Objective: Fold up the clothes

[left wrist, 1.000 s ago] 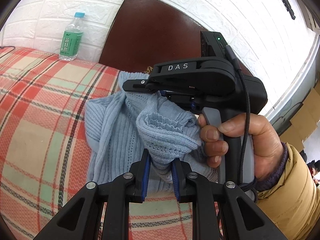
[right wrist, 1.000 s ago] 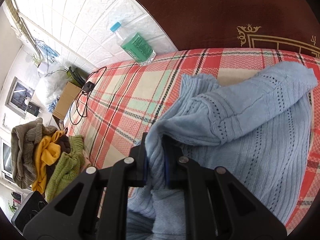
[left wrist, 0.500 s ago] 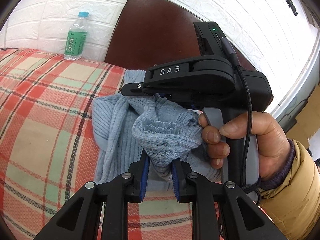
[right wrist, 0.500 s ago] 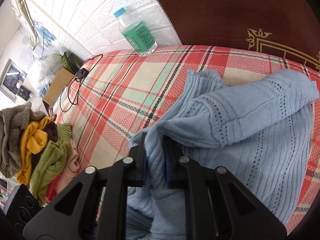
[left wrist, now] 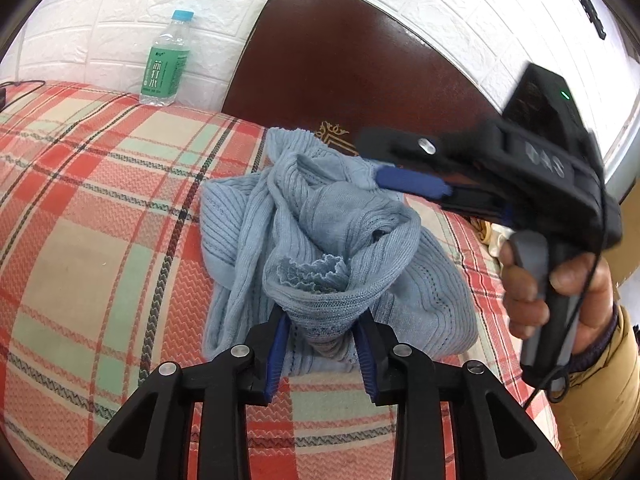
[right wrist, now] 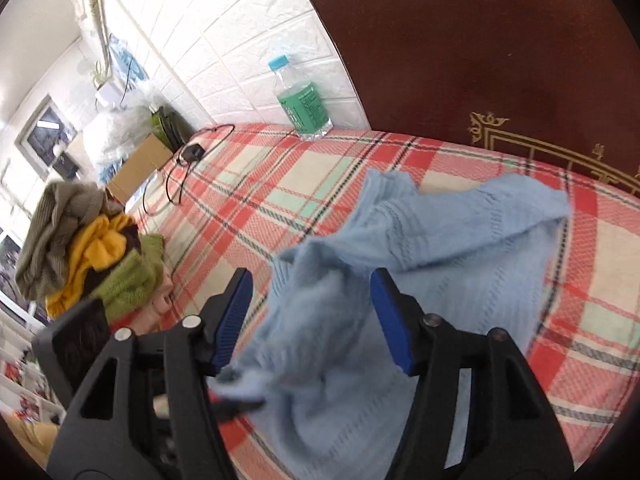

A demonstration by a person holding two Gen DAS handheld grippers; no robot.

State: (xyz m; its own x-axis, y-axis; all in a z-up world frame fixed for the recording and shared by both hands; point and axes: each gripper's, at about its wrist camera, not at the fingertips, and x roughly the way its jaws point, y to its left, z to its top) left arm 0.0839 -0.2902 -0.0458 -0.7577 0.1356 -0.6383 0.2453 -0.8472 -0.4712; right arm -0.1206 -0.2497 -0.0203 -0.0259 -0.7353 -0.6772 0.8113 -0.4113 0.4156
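Note:
A light blue knit sweater (left wrist: 320, 240) lies bunched on the plaid bed cover (left wrist: 100, 220). My left gripper (left wrist: 322, 340) is shut on a ribbed fold of the sweater near its frilly edge and holds it up. My right gripper (right wrist: 312, 320) is open, its blue pads (right wrist: 236, 312) wide apart, with loose sweater cloth (right wrist: 420, 260) lying between and below them. In the left wrist view the right gripper (left wrist: 412, 184) hovers at the sweater's far right side, held by a hand.
A green-labelled water bottle (left wrist: 166, 64) stands against the white brick wall. A dark wooden headboard (left wrist: 340, 60) rises behind the sweater. A pile of olive, yellow and green clothes (right wrist: 88, 248) lies at the bed's left, with a cable and charger (right wrist: 192, 156) nearby.
My right gripper has opened and let go of the sweater, then pulled back and up to the right. My left gripper keeps its hold; the sweater has slumped onto the bed.

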